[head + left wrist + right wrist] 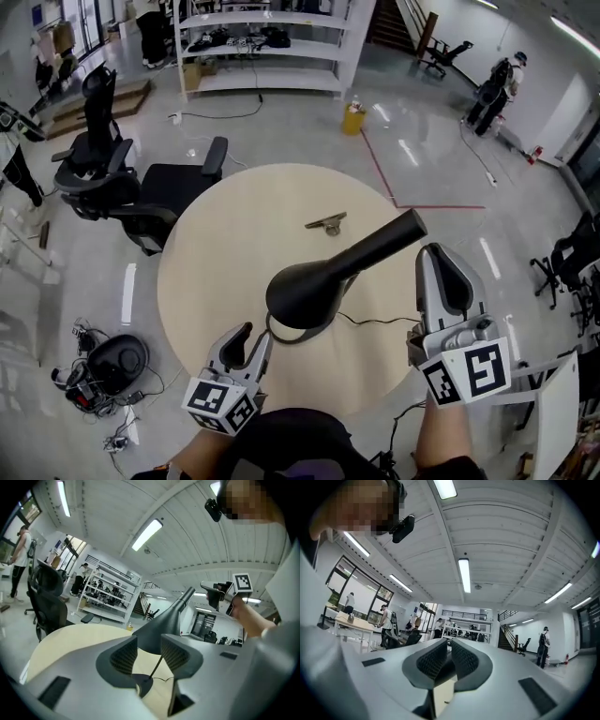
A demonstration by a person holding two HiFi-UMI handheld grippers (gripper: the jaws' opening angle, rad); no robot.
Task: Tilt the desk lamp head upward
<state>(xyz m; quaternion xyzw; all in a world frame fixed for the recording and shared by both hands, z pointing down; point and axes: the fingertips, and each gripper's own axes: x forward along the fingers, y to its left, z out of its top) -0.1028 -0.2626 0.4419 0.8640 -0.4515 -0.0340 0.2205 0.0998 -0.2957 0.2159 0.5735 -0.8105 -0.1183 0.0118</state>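
A black desk lamp stands on the round wooden table (225,253). Its cone-shaped head (302,295) faces me and its arm (389,239) slants up to the right. My left gripper (251,339) is low at the near table edge, just left of the head, and its jaws stand wide open. In the left gripper view the lamp head (157,632) shows just beyond the open left gripper (149,644), touching neither pad, with the lamp's base (140,684) and thin stem below. My right gripper (437,255) is raised to the right of the arm. In its own view the right gripper (450,645) is shut on nothing.
A small metal clip (326,223) lies on the far half of the table. The lamp's thin cord (375,322) runs right across the top. A black office chair (141,187) stands at the table's left, and a white shelf unit (262,47) stands far behind.
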